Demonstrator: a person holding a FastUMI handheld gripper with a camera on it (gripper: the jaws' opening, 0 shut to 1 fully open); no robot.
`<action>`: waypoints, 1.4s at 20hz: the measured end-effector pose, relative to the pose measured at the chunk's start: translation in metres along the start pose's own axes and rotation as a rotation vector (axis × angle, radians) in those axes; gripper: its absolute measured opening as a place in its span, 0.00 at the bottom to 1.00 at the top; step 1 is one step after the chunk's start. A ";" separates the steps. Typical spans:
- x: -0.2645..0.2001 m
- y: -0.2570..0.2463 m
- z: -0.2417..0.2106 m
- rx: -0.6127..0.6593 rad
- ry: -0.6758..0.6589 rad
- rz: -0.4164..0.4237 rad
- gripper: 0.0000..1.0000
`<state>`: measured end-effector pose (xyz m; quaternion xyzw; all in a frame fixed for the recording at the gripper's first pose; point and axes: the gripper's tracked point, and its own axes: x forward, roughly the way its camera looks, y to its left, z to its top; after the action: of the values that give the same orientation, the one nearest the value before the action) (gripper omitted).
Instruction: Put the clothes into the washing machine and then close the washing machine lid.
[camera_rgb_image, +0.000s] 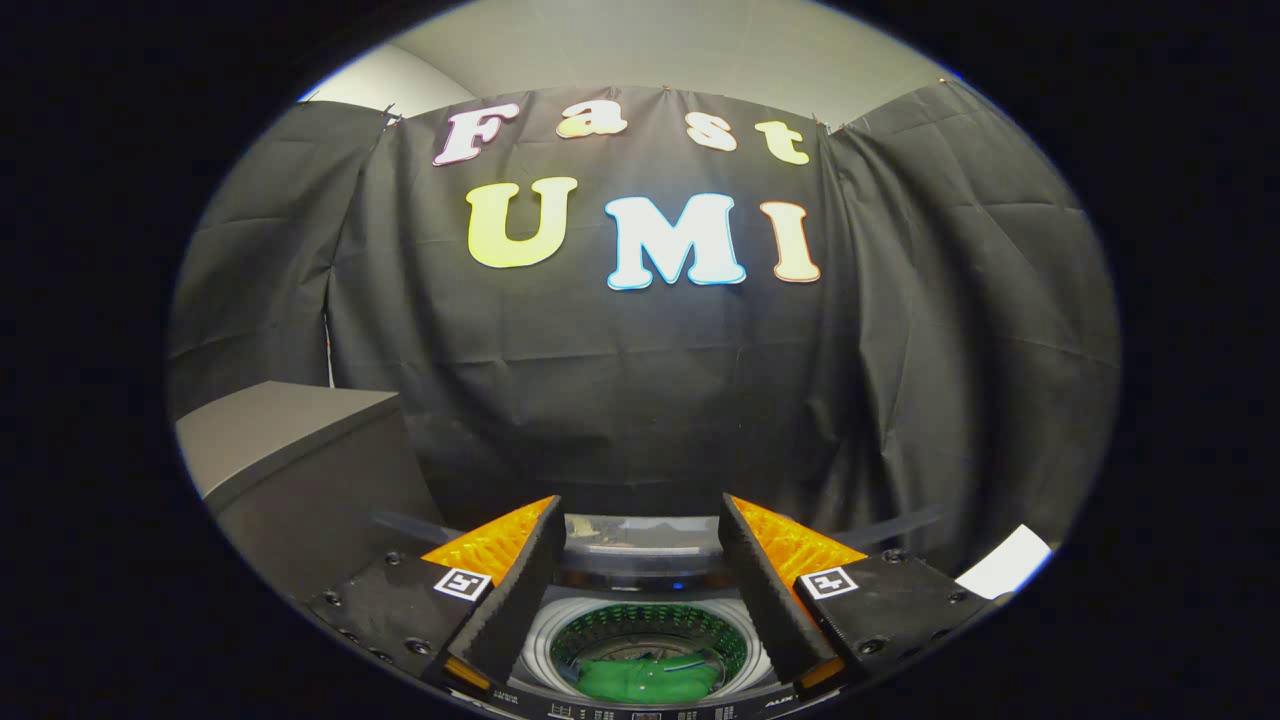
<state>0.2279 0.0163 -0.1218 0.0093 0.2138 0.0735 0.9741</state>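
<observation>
Gripper (640, 545): the two fingers rise from the lower centre of the frame and stand well apart, released, with nothing between them. Each finger (520, 590) carries a ridged inner pad, and a square marker tag (462, 583) sits on each finger mount.

Washing machine (560, 625): a top-loading unit, seen from above at the bottom centre of the frame, framed by the gap between the fingers. Its round drum opening faces up and is uncovered. The control panel (640, 712) runs along the near edge of the machine at the very bottom of the frame; its markings are too small to tell.

Clothes (645, 678): a green garment lies bunched inside the drum, low in the opening, below and between the fingers.

Lid (640, 535): a translucent panel stands raised at the far side of the opening, just beyond the fingertips, so the machine is open.

Surroundings: a dark grey box-shaped cabinet (290, 450) stands at the lower left of the frame. A white sheet-like object (1005, 562) shows at the lower right; its nature cannot be determined.
</observation>
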 end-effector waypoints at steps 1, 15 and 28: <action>-0.001 -0.001 -0.010 -0.014 0.018 -0.006 0.97; -0.015 0.008 -0.076 -0.038 0.100 0.006 0.97; -0.073 0.017 -0.039 -0.065 -0.027 0.015 0.97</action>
<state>0.1436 0.0222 -0.1255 -0.0196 0.1982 0.0876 0.9760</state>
